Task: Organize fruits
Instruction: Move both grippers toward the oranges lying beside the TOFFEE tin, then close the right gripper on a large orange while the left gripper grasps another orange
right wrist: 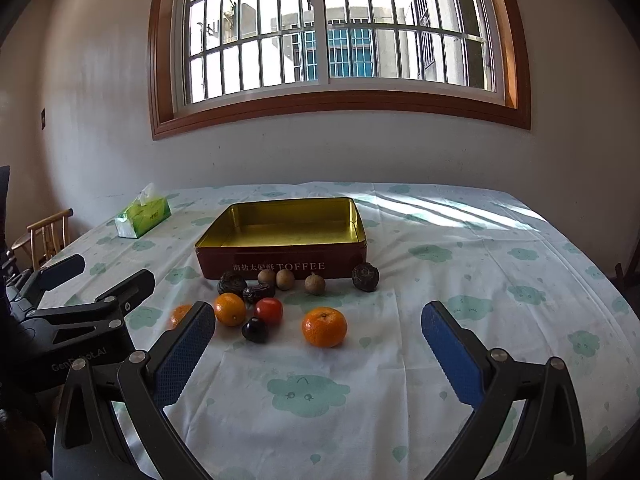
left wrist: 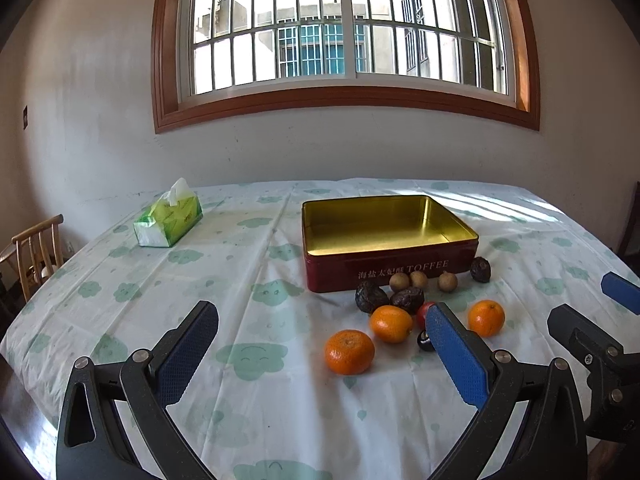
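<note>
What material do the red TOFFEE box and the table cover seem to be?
Red rectangular TOFFEE box: likely tin-plate metal, since its glossy golden inside mirrors the light. Cloud-printed white table cover: probably thin plastic sheet or cloth, with fold creases and a faint sheen.

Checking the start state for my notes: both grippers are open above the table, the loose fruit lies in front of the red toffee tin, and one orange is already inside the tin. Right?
Not quite. The toffee tin is empty; the right wrist view shows its bare gold floor. All three oranges lie on the tablecloth in front of it. The rest holds.
</note>
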`<state>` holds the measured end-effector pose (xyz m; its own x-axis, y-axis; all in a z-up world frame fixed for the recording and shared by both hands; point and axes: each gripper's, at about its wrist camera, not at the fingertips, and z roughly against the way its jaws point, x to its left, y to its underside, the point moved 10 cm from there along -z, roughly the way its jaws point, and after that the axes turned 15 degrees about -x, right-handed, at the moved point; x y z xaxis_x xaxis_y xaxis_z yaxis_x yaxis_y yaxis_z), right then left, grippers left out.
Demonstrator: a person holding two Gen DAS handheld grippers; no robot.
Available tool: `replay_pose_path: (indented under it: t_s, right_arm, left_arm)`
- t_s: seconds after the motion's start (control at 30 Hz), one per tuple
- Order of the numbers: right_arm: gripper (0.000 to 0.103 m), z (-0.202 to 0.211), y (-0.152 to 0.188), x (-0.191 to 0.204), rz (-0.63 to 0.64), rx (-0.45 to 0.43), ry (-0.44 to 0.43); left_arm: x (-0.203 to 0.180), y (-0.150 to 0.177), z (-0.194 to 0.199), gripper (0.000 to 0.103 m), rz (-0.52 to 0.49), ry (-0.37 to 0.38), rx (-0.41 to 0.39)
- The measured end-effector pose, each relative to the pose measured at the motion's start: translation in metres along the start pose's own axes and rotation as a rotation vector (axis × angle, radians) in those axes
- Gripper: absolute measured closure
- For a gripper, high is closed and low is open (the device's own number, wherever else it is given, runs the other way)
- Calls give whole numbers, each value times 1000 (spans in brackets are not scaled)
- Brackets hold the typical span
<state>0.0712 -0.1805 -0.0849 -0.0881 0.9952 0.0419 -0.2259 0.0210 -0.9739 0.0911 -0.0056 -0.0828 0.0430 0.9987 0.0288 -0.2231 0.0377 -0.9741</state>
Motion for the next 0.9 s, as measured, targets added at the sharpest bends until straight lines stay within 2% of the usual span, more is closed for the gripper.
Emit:
replay_pose_path:
  t_s: [0.03,0.1,0.17,0.27,0.33,0.37,0.4,0.57,0.9]
  right_arm:
    - [1,-1,3,-1,-5,10,-17]
    - [13,-5,9,-4,1,32,-30]
    - [21,-9,13,-9,5,52,-42]
    - [23,-15,18,-19,-14,73,-59]
    - [30,-23,22,-22,-2,105,-84]
    - [38,-28,25,-21,13,132,-100]
    - [39,-34,29,-20,29,157,-119]
    - [40,-60,45,-17,76,250,-168]
    - [41,-100,59,-6,163,331,-200]
  left_arm:
    - [-1,4,-1,0,-5,8,9]
    - [-2,10,-5,0,-9,22,26]
    - [-2,15,-9,0,-5,29,41]
    - [1,19,-16,0,9,46,53]
    - [1,21,-22,1,5,57,62]
    - [2,23,-26,2,4,61,71]
    - [3,24,-29,3,5,63,82]
    - [4,32,-43,9,25,95,131]
    - [3,46,-60,10,-10,121,191]
